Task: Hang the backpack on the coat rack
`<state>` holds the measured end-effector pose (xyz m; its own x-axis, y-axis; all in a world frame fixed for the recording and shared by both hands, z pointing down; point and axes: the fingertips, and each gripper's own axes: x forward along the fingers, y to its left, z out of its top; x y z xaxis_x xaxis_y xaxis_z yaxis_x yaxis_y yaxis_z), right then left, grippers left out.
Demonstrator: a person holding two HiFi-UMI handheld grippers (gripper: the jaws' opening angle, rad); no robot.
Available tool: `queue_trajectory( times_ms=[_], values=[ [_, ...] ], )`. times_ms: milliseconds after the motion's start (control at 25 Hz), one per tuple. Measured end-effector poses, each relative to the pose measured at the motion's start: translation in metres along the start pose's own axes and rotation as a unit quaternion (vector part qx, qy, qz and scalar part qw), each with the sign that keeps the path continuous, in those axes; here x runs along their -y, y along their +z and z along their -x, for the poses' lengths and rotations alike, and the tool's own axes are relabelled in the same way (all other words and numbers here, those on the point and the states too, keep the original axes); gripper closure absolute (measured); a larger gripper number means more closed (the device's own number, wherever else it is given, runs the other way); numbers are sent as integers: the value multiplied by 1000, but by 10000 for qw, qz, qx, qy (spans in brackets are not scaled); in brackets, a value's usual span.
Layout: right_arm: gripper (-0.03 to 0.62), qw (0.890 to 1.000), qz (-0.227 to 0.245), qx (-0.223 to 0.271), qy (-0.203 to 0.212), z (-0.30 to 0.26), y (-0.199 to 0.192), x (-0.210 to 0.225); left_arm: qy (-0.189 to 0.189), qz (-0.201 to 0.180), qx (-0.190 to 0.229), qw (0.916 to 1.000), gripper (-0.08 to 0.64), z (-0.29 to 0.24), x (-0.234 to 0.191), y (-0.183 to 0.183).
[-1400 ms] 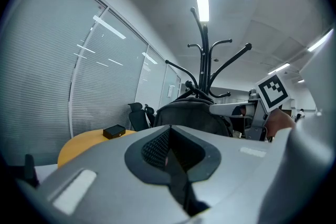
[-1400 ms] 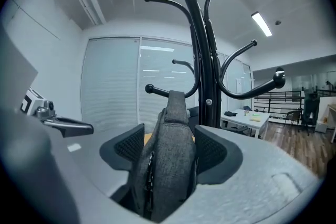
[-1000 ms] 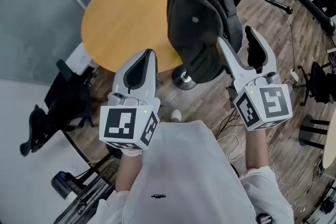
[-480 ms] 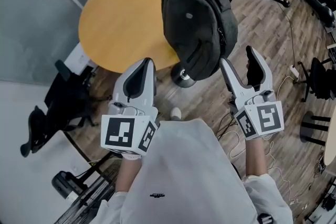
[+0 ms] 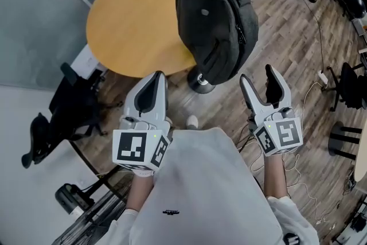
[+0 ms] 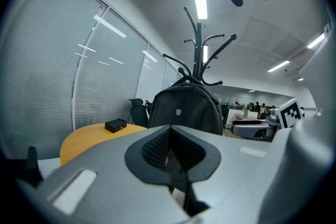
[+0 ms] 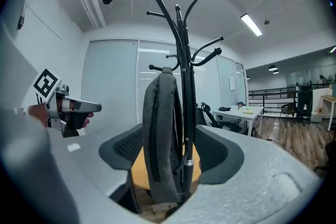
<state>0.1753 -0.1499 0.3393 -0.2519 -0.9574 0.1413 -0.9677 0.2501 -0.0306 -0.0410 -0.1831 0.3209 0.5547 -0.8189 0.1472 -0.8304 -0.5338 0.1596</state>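
Withdrawn from the backpack (image 5: 215,20), my right gripper (image 5: 258,76) stands wide and empty and my left gripper (image 5: 156,76) is closed on nothing; it hangs from the coat rack (image 6: 198,50), so I judge the task done.

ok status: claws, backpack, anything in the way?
Left claw shut, empty; right claw open, empty. Backpack hanging on coat rack, clear of both claws. Nothing in the way.

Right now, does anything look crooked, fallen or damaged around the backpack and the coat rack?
Nothing stands out. The backpack hangs straight against the coat rack, beside the round table. The left gripper, shut, and the right gripper, open, hold nothing.
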Motion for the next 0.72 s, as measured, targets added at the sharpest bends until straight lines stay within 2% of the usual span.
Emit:
queue_trajectory(
  times_ms=[200,480,560,640,720],
  values=[
    [301,10000,13,-89,-27,3,-12,2,47,125,-126,9998,541,8,-2,-20],
    [343,9995,-250,-203,5,6,-24,-2,42,139,-244,9996,541,10,1,-37],
    [379,9992,-363,-139,-52,8,-24,-1,74,156,-258,9995,541,12,0,-40],
    [459,9984,-550,-5,-106,11,-22,1,115,184,-255,9994,541,14,-2,-43],
    [486,9982,-595,50,-114,13,-21,2,133,201,-260,9994,541,15,-2,-45]
  ],
)
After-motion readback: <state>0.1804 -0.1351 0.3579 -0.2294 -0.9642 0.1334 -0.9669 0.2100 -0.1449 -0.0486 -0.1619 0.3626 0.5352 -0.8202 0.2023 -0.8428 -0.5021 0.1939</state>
